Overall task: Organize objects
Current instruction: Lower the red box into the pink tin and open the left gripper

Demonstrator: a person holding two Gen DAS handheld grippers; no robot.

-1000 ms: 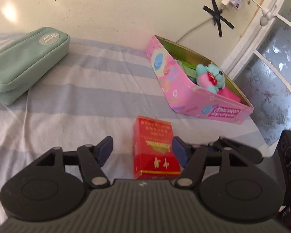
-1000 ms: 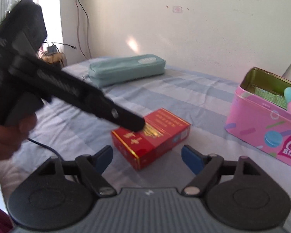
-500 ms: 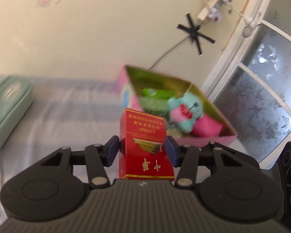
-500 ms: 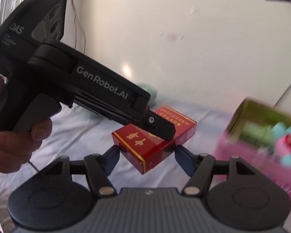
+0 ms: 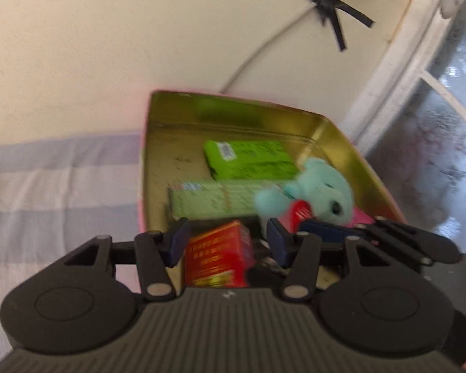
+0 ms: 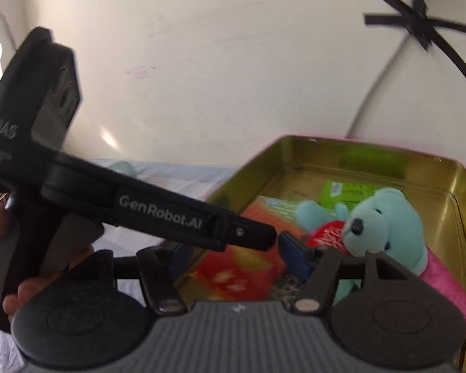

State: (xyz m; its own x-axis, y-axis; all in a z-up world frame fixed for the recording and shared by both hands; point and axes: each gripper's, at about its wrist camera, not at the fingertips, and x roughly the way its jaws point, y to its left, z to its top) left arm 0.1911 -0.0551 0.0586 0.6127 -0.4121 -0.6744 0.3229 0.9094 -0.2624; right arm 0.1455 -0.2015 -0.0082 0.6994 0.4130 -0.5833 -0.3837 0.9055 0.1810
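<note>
A lilac-and-white striped cloth (image 5: pixel 46 186) covers the surface on the left, and a pink rectangular tin with a gold inside (image 5: pixel 341 143) stands on it against the cream wall. In the right wrist view a person's hand (image 6: pixel 21 292) grips the handle of the left hand-held gripper (image 5: pixel 227 241), which reaches over the near end of the tin. Its jaws are opening. The red rectangular carton with gold print (image 5: pixel 217 255) sits between them, inside the tin's outline, with a clear gap at the right pad, so it is released. Further in lie a pale green flat box (image 5: pixel 208 200) and a bright green box (image 5: pixel 248 158). To their right sits a teal plush bear with a red heart (image 5: pixel 323 192). The right hand-held gripper (image 6: pixel 234 258) is over the same end, its jaws closing. The carton shows blurred between them. I cannot tell whether its pads press on it.
</note>
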